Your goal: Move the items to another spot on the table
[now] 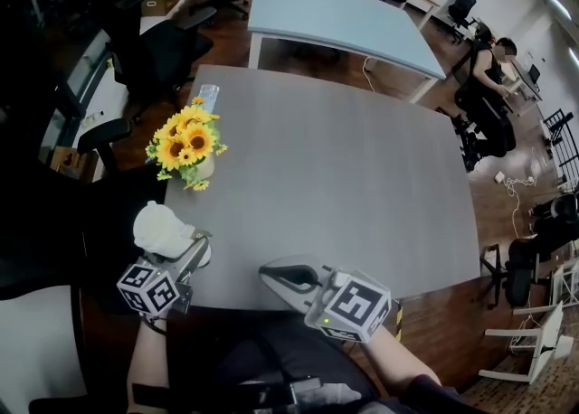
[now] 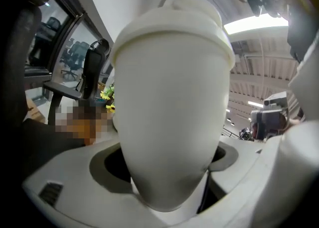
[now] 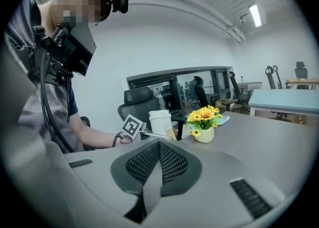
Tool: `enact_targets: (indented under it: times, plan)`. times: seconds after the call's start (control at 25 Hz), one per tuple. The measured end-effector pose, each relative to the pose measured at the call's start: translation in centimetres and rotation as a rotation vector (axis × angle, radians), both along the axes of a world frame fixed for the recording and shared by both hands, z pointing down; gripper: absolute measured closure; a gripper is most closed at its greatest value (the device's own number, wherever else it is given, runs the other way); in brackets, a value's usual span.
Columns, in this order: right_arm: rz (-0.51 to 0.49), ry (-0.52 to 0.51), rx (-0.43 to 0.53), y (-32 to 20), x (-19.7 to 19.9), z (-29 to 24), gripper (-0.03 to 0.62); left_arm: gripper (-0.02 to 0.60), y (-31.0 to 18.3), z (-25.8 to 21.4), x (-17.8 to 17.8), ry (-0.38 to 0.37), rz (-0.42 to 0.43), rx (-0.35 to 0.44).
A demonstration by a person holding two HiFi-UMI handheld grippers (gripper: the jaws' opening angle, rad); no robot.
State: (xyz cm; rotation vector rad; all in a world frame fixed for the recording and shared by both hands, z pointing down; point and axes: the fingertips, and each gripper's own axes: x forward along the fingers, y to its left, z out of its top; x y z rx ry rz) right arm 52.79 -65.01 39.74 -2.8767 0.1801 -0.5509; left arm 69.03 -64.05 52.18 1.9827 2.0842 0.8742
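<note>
Sitting clamped inside left tool [image 1: 195,251]: white cup [image 2: 172,102]

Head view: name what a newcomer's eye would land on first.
The pot of yellow sunflowers at the left of the grey table stands out first. Next comes the white lidded cup, clamped in the left gripper at the table's near-left corner. The right gripper is shut and empty by the near edge.

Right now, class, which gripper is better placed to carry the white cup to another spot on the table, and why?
Left. The left gripper holds the white cup between its jaws at the near left edge of the table. The right gripper is shut, empty and apart from the cup.
</note>
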Motion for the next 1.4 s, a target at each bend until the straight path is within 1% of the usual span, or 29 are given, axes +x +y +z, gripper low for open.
enact_targets:
  times: [0.08, 0.16, 0.28, 0.44, 0.56, 0.64, 0.76, 0.92, 1.0, 1.24, 1.4]
  plan:
    - [-0.002, 0.021, 0.008, 0.0, -0.1, -0.2, 0.609, 0.156, -0.2, -1.5, 0.4, -0.017, -0.029, -0.021]
    - [-0.006, 0.041, 0.014, 0.1, -0.3, -0.4, 0.609, 0.156, -0.5, -2.9, 0.7, -0.011, -0.057, -0.035]
    - [-0.016, 0.068, 0.020, 0.4, -0.7, -0.6, 0.609, 0.156, -0.9, -4.8, 0.7, 0.028, -0.090, -0.041]
    - [-0.031, 0.106, 0.049, 0.6, -1.5, -0.5, 0.609, 0.156, -2.0, -6.8, -0.6, 0.098, -0.094, -0.028]
    - [-0.049, 0.125, 0.066, 1.1, -2.9, -0.1, 0.609, 0.156, -2.1, -8.1, -2.4, 0.156, -0.099, -0.022]
    - [-0.077, 0.123, 0.076, 1.1, -4.1, 0.2, 0.609, 0.156, -2.4, -9.0, -3.6, 0.190, -0.116, -0.021]
    - [-0.111, 0.144, 0.088, 1.3, -5.9, 0.2, 0.609, 0.156, -2.7, -10.4, -5.0, 0.207, -0.156, -0.031]
    - [-0.123, 0.156, 0.099, 2.3, -9.1, -0.5, 0.609, 0.156, -2.2, -12.4, -7.6, 0.236, -0.188, -0.044]
    - [-0.134, 0.159, 0.105, 2.4, -10.8, -0.7, 0.609, 0.156, -1.9, -13.1, -9.4, 0.252, -0.184, -0.047]
    - [-0.153, 0.197, 0.123, 2.3, -14.6, -0.6, 0.609, 0.156, -0.8, -14.4, -14.8, 0.247, -0.158, -0.085]
    - [-0.148, 0.204, 0.157, 2.0, -16.4, -0.3, 0.609, 0.156, -0.6, -14.6, -17.3, 0.284, -0.135, -0.067]
